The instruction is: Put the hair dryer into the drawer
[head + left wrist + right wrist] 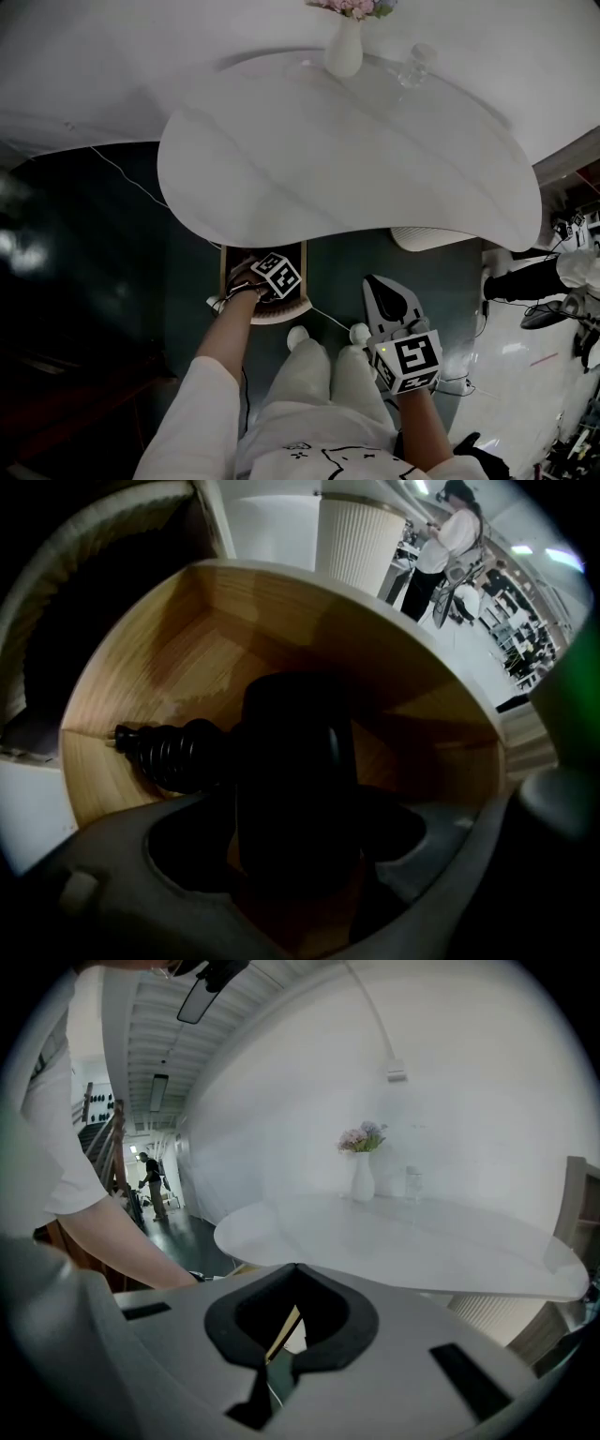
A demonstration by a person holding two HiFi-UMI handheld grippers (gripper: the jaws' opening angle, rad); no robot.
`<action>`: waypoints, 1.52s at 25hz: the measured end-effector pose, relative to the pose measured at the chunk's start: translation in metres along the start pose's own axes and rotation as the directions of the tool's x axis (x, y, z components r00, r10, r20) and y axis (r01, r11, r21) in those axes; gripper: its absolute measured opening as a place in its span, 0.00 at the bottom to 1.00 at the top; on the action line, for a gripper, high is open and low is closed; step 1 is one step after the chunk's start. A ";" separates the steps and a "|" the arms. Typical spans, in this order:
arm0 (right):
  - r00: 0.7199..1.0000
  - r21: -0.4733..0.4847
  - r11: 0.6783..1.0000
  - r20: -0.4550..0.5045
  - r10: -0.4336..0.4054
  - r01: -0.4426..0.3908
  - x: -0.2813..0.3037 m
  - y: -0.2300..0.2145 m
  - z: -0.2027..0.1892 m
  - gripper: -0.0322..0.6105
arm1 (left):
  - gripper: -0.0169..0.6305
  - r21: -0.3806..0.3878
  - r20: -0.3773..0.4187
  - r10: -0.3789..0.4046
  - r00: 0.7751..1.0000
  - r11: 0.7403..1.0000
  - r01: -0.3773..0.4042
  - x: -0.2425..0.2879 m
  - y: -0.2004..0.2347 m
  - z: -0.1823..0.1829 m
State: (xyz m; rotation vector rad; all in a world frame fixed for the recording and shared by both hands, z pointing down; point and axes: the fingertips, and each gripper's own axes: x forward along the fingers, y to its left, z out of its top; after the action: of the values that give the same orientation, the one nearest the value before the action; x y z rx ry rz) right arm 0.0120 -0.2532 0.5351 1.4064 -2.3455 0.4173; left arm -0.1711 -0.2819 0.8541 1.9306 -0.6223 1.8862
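Head view: the left gripper (269, 280) reaches down into an open wooden drawer (305, 267) that sticks out from under the near edge of a white oval table (347, 159). Its marker cube sits above the drawer opening and its jaws are lost inside. The right gripper (386, 295) hangs well to the right of the drawer, over dark floor, beside the person's knee. Far beyond both tools, a white vase (344, 49) with flowers stands at the table's far edge.

Left gripper view: the left gripper (300, 855) is clamped on the black hair dryer (295, 752), whose dark body fills the space between the two grey jaws. The hair dryer is inside the drawer (216, 630), with wooden walls all around it. Its ribbed cord sleeve (173, 754) points away to the tool's left, toward the drawer's side wall.

Right gripper view: the right gripper (295, 1271) has its jaws closed tip to tip with nothing between them. The table (422, 1241) spreads out ahead of it, with the vase (363, 1183) on it farther off.
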 end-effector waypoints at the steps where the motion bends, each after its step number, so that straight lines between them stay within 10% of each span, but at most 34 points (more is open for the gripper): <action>1: 1.000 -0.004 1.000 0.000 0.001 -0.001 -0.002 0.001 0.002 0.05 | 0.60 -0.001 0.014 -0.003 1.000 1.000 0.003 -0.002 -0.001 0.002; 17: 0.998 -0.054 0.997 0.001 0.060 -0.060 -0.012 0.018 0.038 0.05 | 0.63 0.029 -0.050 -0.007 0.999 1.000 0.008 -0.050 -0.003 -0.003; 38: 0.966 -0.173 0.974 0.185 0.181 -0.149 -0.038 0.016 0.153 0.05 | 0.62 -0.199 0.095 0.113 0.989 0.976 -0.092 -0.183 -0.025 -0.019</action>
State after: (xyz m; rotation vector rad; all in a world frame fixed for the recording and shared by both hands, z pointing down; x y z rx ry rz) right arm -0.0112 -0.2827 0.3811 1.2336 -2.6049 0.1342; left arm -0.1749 -0.2405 0.6735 1.9137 -0.9194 1.7183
